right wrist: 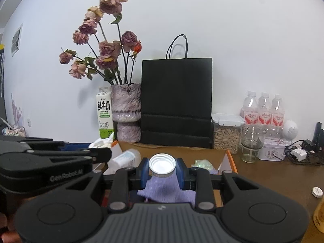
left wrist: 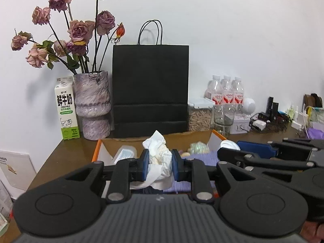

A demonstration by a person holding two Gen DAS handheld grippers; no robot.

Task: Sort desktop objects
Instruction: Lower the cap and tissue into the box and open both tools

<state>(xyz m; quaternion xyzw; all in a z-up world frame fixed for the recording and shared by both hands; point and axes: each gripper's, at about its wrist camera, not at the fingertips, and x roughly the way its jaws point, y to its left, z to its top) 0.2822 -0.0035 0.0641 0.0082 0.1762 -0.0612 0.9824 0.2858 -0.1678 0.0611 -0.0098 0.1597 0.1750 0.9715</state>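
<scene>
My left gripper (left wrist: 160, 163) is shut on a crumpled white tissue (left wrist: 157, 151), held above an open cardboard box (left wrist: 96, 151) with an orange edge. To its right, my right gripper (right wrist: 162, 171) is shut on a round silver-rimmed white lid (right wrist: 162, 165) over the same box (right wrist: 230, 159). A purple ribbed cloth (right wrist: 164, 191) shows just under the lid; whether it hangs from the pads or lies in the box I cannot tell. The left gripper (right wrist: 101, 148) and its tissue (right wrist: 100, 143) also show in the right wrist view. The right gripper (left wrist: 229, 146) shows in the left wrist view.
The box holds a clear plastic bottle (right wrist: 125, 159) and a greenish packet (right wrist: 202, 163). Behind it stand a black paper bag (left wrist: 150, 89), a vase of dried roses (left wrist: 92, 105) and a milk carton (left wrist: 65, 109). To the right are water bottles (right wrist: 263, 111), a glass jar (right wrist: 252, 143), a tin (right wrist: 273, 148) and cables (right wrist: 301, 154).
</scene>
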